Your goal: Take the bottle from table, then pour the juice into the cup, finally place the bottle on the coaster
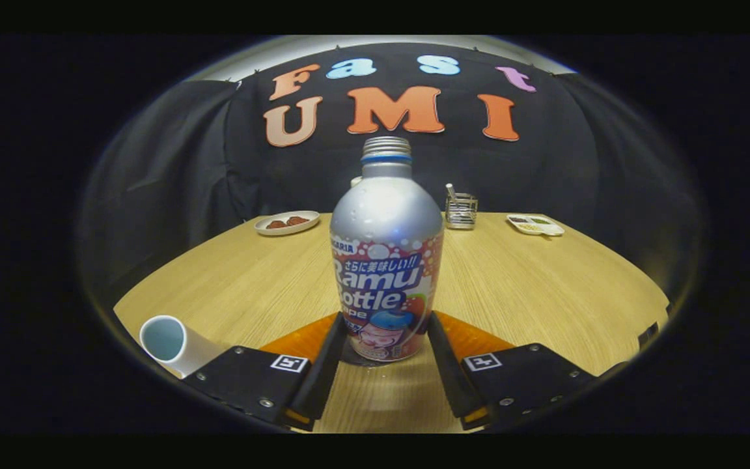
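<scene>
A silver aluminium bottle (386, 260) with a colourful label stands upright, its threaded mouth uncapped above a blue ring. Its base rests on an orange coaster (472, 339) that shows on both sides of it on the wooden table (544, 286). My gripper (386, 319) is shut on the bottle: the two black fingers (329, 345) touch the lower part of the body from the left and right. A white cup (163, 339) stands on the table to the left of the left finger, its pale inside facing me.
At the table's far side sit a white plate (287, 222) with brown food, a wire holder (461, 210) and a small sectioned tray (535, 224). Black cloth walls close in the booth behind the table.
</scene>
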Action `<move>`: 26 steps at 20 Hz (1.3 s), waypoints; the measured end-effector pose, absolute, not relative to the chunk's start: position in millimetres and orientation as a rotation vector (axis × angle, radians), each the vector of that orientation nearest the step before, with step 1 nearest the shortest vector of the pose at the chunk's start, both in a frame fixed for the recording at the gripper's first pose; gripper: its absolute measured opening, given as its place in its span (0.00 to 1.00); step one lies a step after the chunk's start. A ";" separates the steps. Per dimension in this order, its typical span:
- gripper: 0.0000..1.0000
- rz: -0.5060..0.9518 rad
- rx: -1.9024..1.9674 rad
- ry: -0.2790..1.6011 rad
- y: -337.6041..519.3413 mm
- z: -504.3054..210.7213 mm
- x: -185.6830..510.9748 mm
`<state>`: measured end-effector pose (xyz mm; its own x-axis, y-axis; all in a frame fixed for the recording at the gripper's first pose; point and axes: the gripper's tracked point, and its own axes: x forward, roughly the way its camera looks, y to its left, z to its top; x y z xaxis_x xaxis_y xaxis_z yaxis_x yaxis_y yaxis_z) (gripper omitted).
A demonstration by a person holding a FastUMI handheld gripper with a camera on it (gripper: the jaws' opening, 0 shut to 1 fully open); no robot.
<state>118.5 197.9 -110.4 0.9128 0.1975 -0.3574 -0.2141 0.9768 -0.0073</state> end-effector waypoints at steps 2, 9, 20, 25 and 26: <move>0.72 0.223 -0.046 0.365 203.2 -114.6 117.0; 0.73 0.225 -0.101 0.359 212.1 -122.5 122.4; 0.98 0.191 -0.034 0.260 192.7 -71.3 62.7; 0.97 0.193 -0.067 0.235 179.0 -55.8 22.3; 0.97 0.177 -0.076 0.228 172.6 -53.3 17.3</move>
<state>17.3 172.6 -53.3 0.9586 0.1660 -0.2315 -0.1833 0.9815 -0.0552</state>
